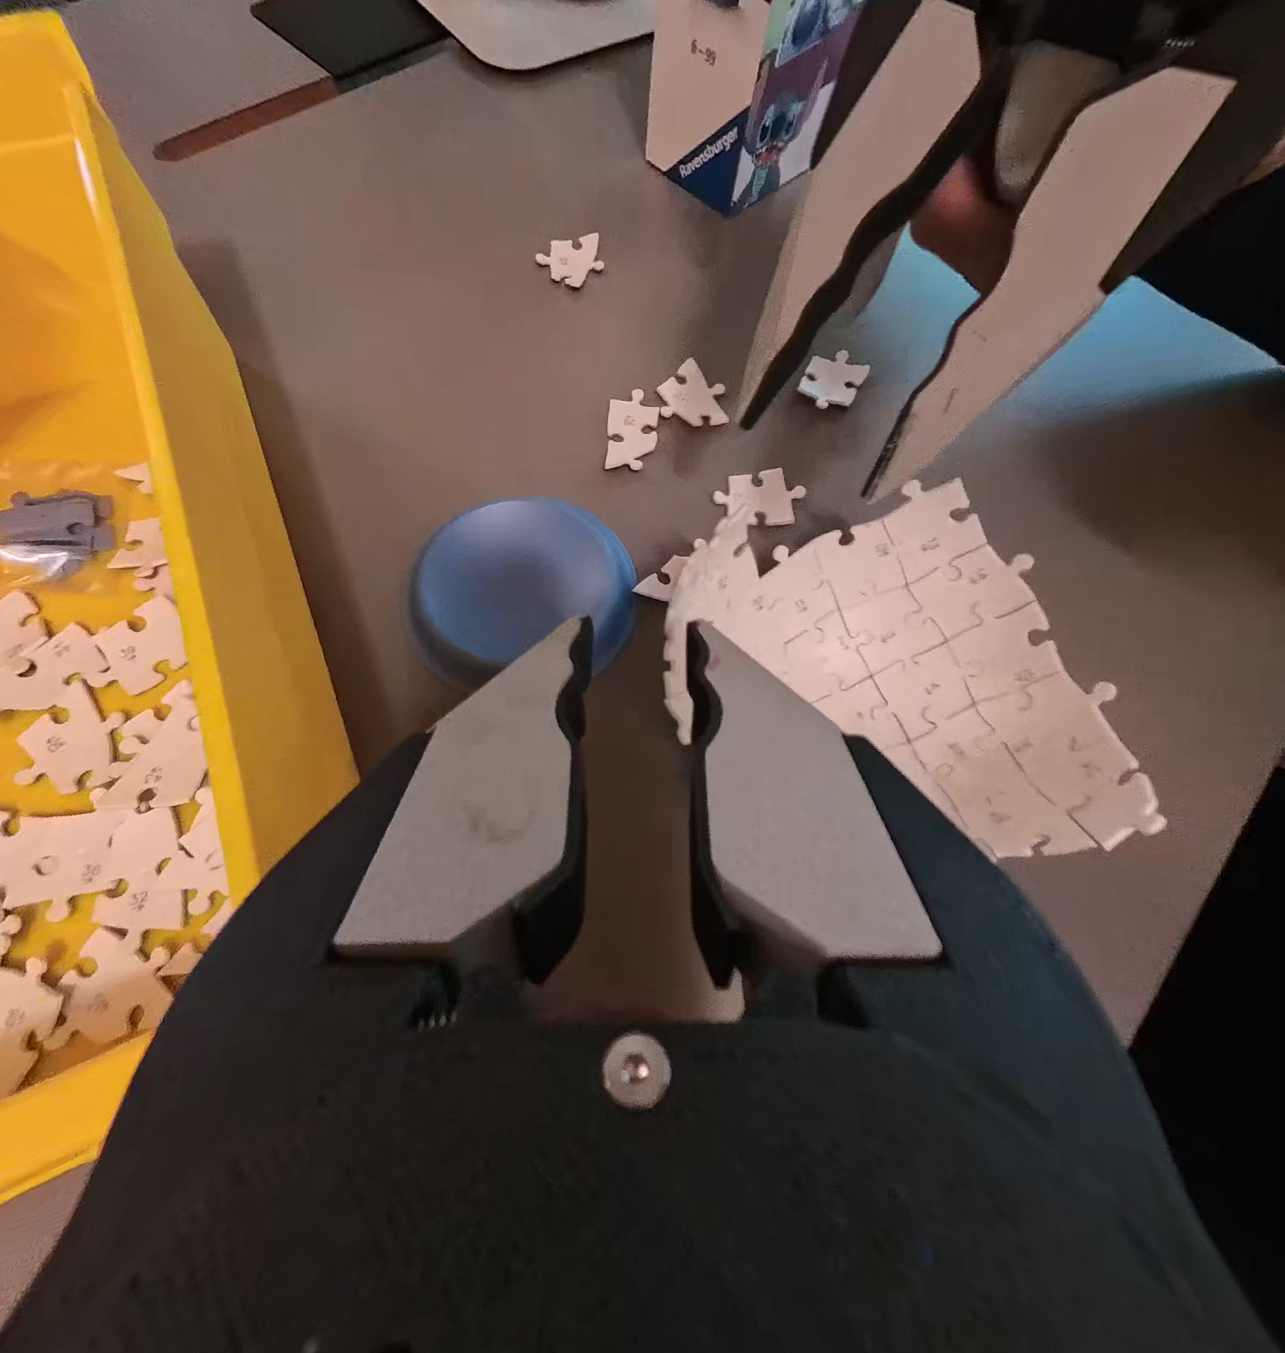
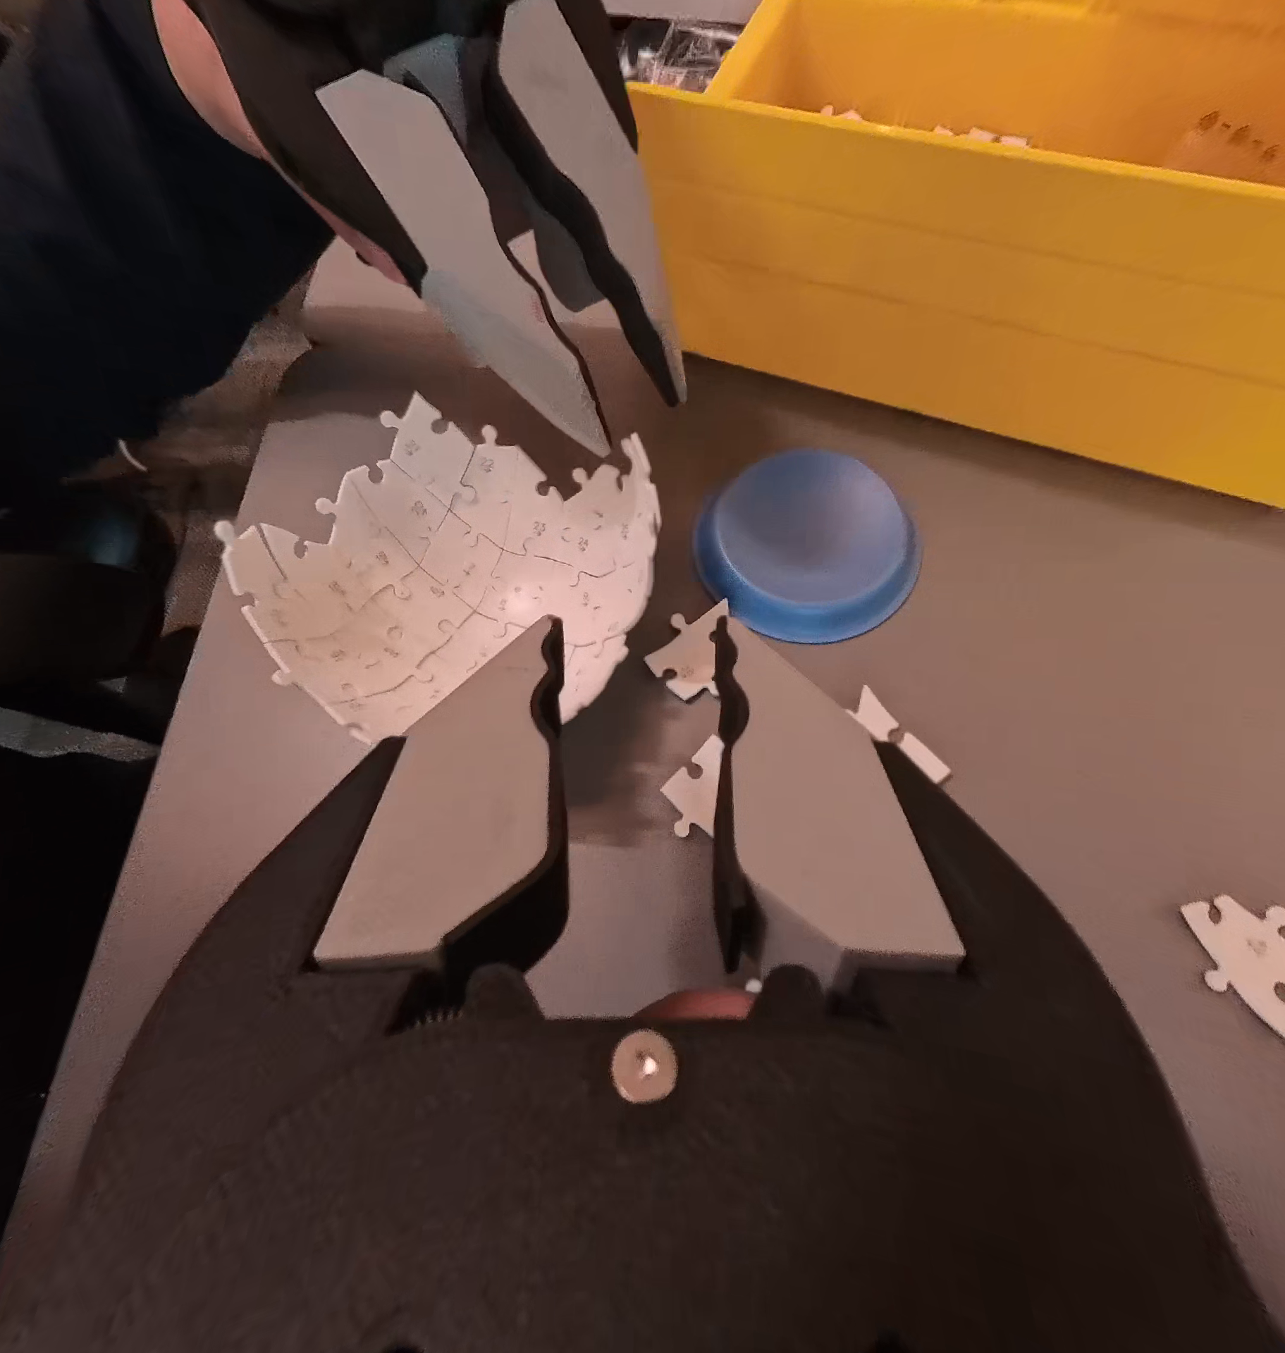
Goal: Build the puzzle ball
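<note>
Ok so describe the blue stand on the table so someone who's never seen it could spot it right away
Start at the big yellow bin of loose pieces. On the grey table beside it, between the bin and the half-built white puzzle shell, sits the blue stand. It is the only blue, round, smooth-domed thing among flat white pieces.

Both cameras look down from close up, facing each other (both see the blue stand (image 1: 522, 586) (image 2: 808, 545)).

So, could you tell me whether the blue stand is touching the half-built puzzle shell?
Apart. The right wrist view shows bare grey table between the blue stand and the half-built puzzle shell.
</note>
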